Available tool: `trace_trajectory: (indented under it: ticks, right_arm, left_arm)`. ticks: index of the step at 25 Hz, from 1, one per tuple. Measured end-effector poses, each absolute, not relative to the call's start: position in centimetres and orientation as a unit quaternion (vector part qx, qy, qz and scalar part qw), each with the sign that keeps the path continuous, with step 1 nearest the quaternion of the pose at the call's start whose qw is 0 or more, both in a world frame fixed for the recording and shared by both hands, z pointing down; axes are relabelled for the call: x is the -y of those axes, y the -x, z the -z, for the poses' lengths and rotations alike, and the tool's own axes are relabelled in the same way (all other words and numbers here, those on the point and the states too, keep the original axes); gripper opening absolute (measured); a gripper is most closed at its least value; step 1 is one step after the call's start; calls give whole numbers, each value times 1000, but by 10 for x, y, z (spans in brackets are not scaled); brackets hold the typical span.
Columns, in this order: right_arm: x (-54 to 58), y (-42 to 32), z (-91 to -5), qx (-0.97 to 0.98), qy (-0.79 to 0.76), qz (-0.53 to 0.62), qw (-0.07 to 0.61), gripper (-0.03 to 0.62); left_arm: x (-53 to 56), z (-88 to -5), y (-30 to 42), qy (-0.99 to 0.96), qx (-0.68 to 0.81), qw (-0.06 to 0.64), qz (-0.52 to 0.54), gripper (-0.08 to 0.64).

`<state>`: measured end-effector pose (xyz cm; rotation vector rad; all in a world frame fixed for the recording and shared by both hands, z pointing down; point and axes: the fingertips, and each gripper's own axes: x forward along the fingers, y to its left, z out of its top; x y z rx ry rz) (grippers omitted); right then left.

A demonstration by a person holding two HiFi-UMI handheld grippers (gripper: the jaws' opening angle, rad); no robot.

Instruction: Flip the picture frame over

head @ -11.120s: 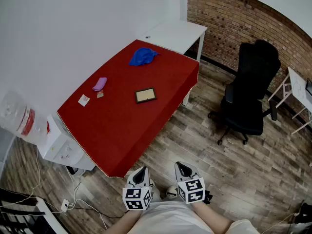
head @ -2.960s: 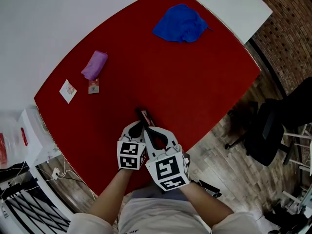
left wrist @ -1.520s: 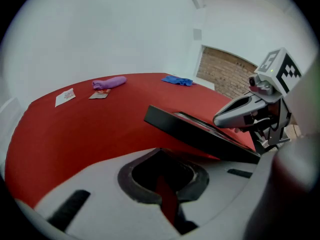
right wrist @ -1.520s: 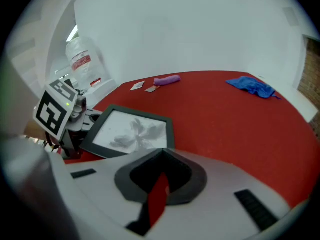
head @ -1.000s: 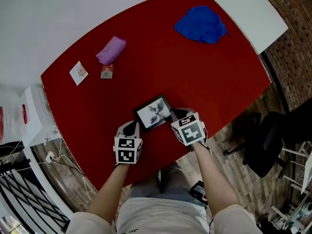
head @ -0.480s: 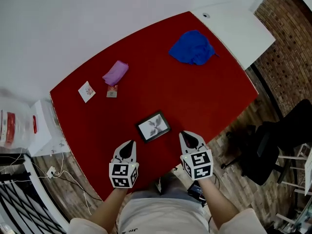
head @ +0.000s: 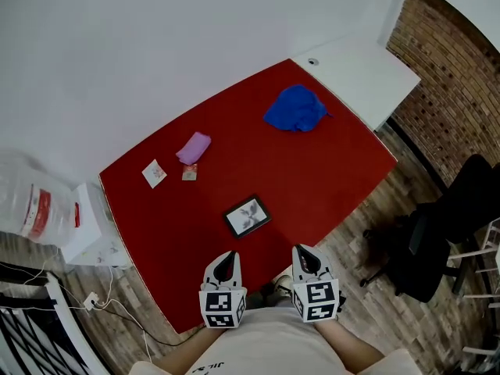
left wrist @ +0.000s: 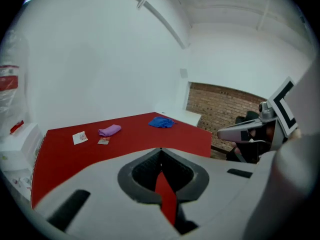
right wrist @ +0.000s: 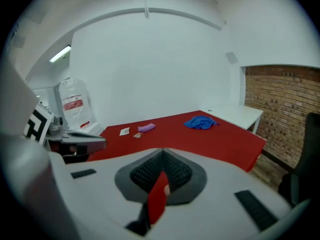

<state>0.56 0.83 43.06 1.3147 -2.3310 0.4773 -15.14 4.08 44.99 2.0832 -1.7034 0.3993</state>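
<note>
The picture frame [head: 248, 216] lies flat on the red table [head: 328, 170], black-rimmed, with its pale picture side up. Both grippers are drawn back to my body, beyond the table's near edge and clear of the frame. My left gripper [head: 226, 258] is shut with nothing in it, its tip over the table's near edge. My right gripper [head: 303, 251] is shut and empty too, over the floor beside that edge. In the left gripper view the left gripper [left wrist: 160, 152] has its jaws meeting; the same holds for the right gripper [right wrist: 162, 155] in its own view. Neither gripper view shows the frame.
A blue cloth [head: 294, 108] lies at the table's far right. A purple bundle [head: 193, 148], a small packet [head: 190, 175] and a card [head: 154, 173] lie at the far left. A white desk [head: 355, 73] adjoins the table; a black chair [head: 453, 225] stands on the right.
Both grippers have let go of the frame and pulled back toward me off the table. The frame, back side up at first, now lies picture side up. The view has widened.
</note>
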Motion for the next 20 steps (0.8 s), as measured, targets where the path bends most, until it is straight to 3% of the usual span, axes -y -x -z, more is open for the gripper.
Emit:
trace_trajectory:
  ticks: [20]
  right_arm:
    - [-34,6,-438,856,-440,-153,226,5]
  left_arm:
    - [-62,-446,135,-743,617,215,-144,3]
